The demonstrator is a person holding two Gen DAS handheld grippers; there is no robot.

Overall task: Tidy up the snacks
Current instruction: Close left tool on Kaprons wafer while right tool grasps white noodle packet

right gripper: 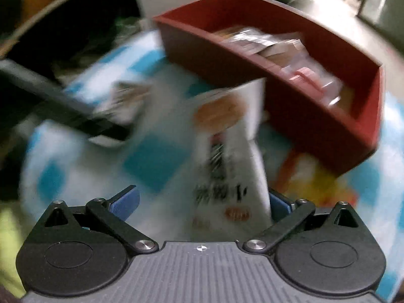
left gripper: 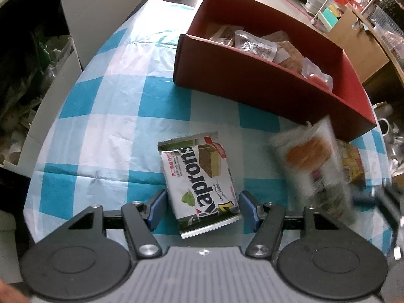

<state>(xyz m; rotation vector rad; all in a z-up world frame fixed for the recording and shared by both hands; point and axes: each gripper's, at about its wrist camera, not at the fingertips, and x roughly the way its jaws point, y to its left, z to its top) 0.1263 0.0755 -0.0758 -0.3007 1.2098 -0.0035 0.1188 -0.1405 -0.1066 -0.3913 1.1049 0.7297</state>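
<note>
A Kaprons wafer pack [left gripper: 199, 181] lies flat on the checked cloth between the fingers of my open left gripper [left gripper: 203, 209], whose blue pads stand on either side of it without pressing it. A white snack bag with an orange picture [left gripper: 313, 166] is blurred at the right of the left wrist view. In the right wrist view this bag [right gripper: 227, 156] stands between the wide-apart fingers of my right gripper [right gripper: 202, 204], against the right pad only; the view is motion-blurred. The red box [left gripper: 252, 75] behind holds several wrapped snacks [left gripper: 255, 45]; it also shows in the right wrist view [right gripper: 315, 116].
A yellow-orange packet [left gripper: 352, 166] lies right of the white bag, in front of the red box; it shows in the right wrist view [right gripper: 315, 176] too. The blue-and-white checked cloth [left gripper: 106, 116] covers the table. Shelving and a cardboard box [left gripper: 353, 32] stand behind.
</note>
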